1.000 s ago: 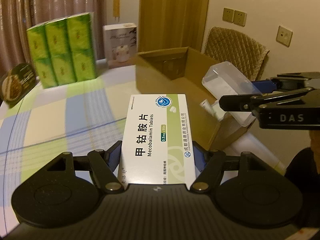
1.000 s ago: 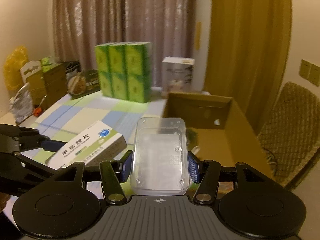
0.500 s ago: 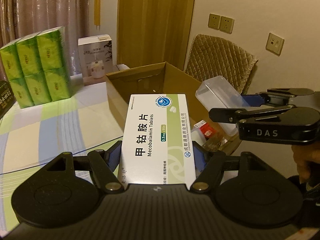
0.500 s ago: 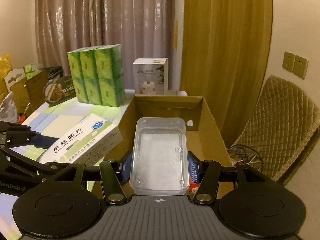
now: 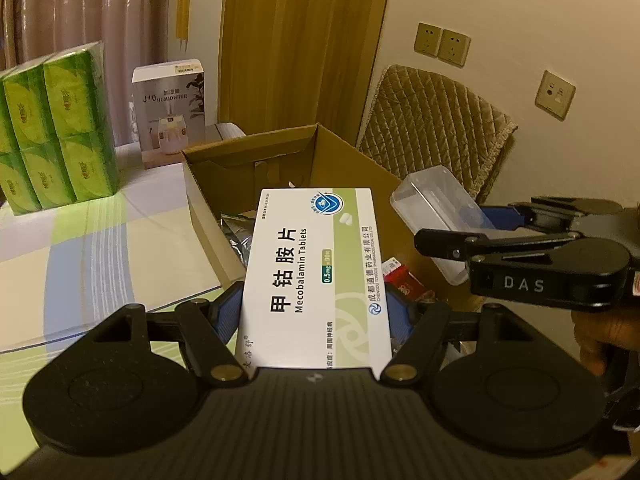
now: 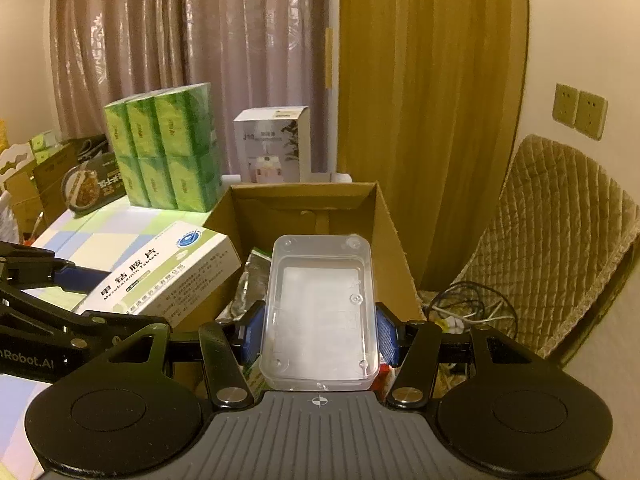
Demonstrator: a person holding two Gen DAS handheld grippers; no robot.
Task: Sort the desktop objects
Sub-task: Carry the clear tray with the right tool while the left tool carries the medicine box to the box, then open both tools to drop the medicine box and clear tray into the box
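Left wrist view looks down past the left gripper (image 5: 316, 312), whose blue pads pinch a white Mecobalamin tablet box (image 5: 316, 276) by its long sides, the box held out over the near corner of an open cardboard carton (image 5: 208, 208). Right wrist view has the right gripper (image 6: 320, 332) clamped on a clear plastic case (image 6: 320, 312), also hanging above the carton's mouth, with the tablet box just beside it to the left. Both loads look ready to go in, so I'd say the step is the drop. To do it well, I'd lower each one further inside the walls before letting go, and release one at a time so the two don't knock together; the carton already holds a silvery foil packet (image 6: 256, 280) and a small red pack (image 5: 404, 280), so a flat spot toward the back seems the safer landing. Beside the carton, the table's checked cloth (image 5: 100, 248) carries a stack of green tissue packs (image 5: 56, 128) and a white humidifier box (image 5: 170, 112). Behind hang curtains (image 6: 192, 40), with a quilted chair (image 6: 560, 240) and wall sockets (image 6: 580, 110) to the right, and cables on the floor.
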